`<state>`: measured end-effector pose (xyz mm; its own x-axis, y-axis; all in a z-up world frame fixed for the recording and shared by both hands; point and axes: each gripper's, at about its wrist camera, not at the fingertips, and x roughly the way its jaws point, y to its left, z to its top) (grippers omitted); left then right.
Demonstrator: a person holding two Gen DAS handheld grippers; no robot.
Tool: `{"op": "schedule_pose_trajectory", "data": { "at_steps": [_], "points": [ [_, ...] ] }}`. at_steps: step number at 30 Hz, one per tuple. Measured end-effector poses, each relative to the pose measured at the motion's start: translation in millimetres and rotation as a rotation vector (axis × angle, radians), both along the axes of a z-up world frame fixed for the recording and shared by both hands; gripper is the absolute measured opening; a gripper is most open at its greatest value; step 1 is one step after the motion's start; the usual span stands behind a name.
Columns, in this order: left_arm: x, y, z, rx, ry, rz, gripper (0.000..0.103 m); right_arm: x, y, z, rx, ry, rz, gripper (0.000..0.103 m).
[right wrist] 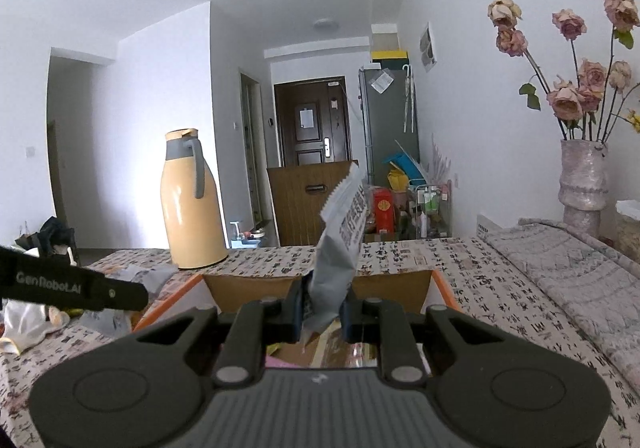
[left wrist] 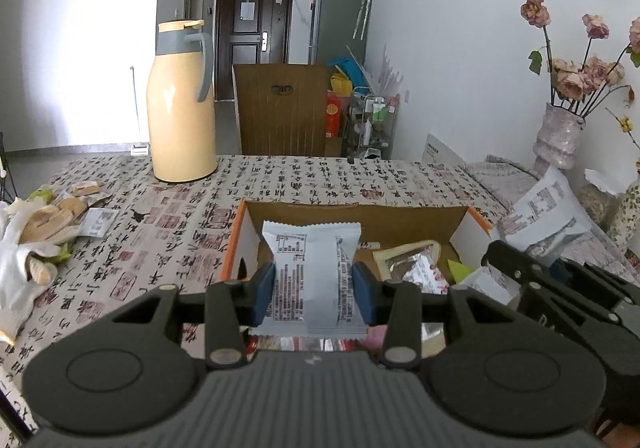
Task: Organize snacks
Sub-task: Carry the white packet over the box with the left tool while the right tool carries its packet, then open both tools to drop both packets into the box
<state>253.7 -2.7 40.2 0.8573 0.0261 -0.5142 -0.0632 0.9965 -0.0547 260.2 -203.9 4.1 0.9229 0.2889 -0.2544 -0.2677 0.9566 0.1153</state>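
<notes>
My left gripper (left wrist: 314, 294) is shut on a white snack packet (left wrist: 314, 272), its blue pads pressing both sides, held above the orange-rimmed cardboard box (left wrist: 234, 232). Several other packets (left wrist: 416, 264) lie inside that box. In the left wrist view the right gripper (left wrist: 532, 268) shows at the right edge, carrying another white packet (left wrist: 544, 216). In its own view my right gripper (right wrist: 323, 312) is shut on that white snack packet (right wrist: 340, 232), which stands upright and edge-on above the box (right wrist: 442, 286). The left gripper's arm (right wrist: 76, 288) crosses the left side.
A tall yellow thermos jug (left wrist: 180, 104) stands on the patterned tablecloth (left wrist: 168, 224) behind the box. White gloves and snack wrappers (left wrist: 44, 224) lie at the left. A vase of dried roses (right wrist: 582, 176) and a folded quilt (right wrist: 568, 268) sit at the right.
</notes>
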Motion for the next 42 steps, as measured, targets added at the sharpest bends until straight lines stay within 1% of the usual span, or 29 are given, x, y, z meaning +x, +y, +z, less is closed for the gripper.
{"op": "schedule_pose_trajectory", "data": {
  "at_steps": [7, 12, 20, 27, 28, 30, 31, 32, 33, 34, 35, 36, 37, 38, 39, 40, 41, 42],
  "points": [
    [31, -1, -9, -0.011, 0.017, 0.031, 0.043, 38, 6, -1, -0.018, 0.027, -0.005, 0.017],
    [47, 0, -24, -0.016, 0.037, 0.036, 0.043, 58, 8, -14, -0.01, 0.067, -0.016, 0.017],
    [57, 1, -41, -0.025, 0.061, 0.02, 0.043, 67, 9, -32, -0.021, 0.12, -0.003, 0.017],
    [55, 1, -43, -0.033, 0.054, 0.01, 0.043, 67, 10, -39, -0.039, 0.149, 0.003, 0.019],
    [55, 2, -43, -0.035, 0.057, 0.012, 0.044, 67, 10, -40, -0.04, 0.151, 0.004, 0.021],
    [55, 3, -44, -0.036, 0.058, 0.017, 0.048, 67, 10, -41, -0.039, 0.158, 0.004, 0.022],
    [55, 4, -44, -0.035, 0.057, 0.02, 0.052, 66, 9, -41, -0.04, 0.16, 0.002, 0.022],
    [54, 4, -44, -0.034, 0.055, 0.024, 0.054, 66, 8, -41, -0.04, 0.162, -0.002, 0.027],
    [54, 4, -44, -0.033, 0.052, 0.026, 0.061, 66, 7, -41, -0.038, 0.162, -0.002, 0.03],
    [54, 4, -44, -0.029, 0.049, 0.03, 0.07, 66, 6, -41, -0.036, 0.159, -0.006, 0.04],
    [52, 4, -43, -0.024, 0.043, 0.037, 0.074, 65, 6, -40, -0.035, 0.156, -0.011, 0.051],
    [51, 4, -43, -0.019, 0.036, 0.043, 0.081, 64, 5, -40, -0.036, 0.152, -0.017, 0.057],
    [50, 3, -42, -0.01, 0.028, 0.047, 0.084, 64, 5, -40, -0.04, 0.15, -0.023, 0.062],
    [50, 3, -42, -0.006, 0.028, 0.052, 0.087, 63, 5, -40, -0.042, 0.148, -0.025, 0.065],
    [50, 3, -42, -0.006, 0.027, 0.056, 0.094, 63, 4, -39, -0.041, 0.147, -0.026, 0.068],
    [50, 3, -41, -0.003, 0.022, 0.062, 0.098, 63, 4, -39, -0.041, 0.147, -0.027, 0.078],
    [49, 3, -41, 0.001, 0.018, 0.071, 0.1, 63, 3, -39, -0.043, 0.147, -0.033, 0.091],
    [48, 3, -40, 0.004, 0.014, 0.078, 0.103, 63, 3, -39, -0.046, 0.147, -0.04, 0.096]
  ]
}}
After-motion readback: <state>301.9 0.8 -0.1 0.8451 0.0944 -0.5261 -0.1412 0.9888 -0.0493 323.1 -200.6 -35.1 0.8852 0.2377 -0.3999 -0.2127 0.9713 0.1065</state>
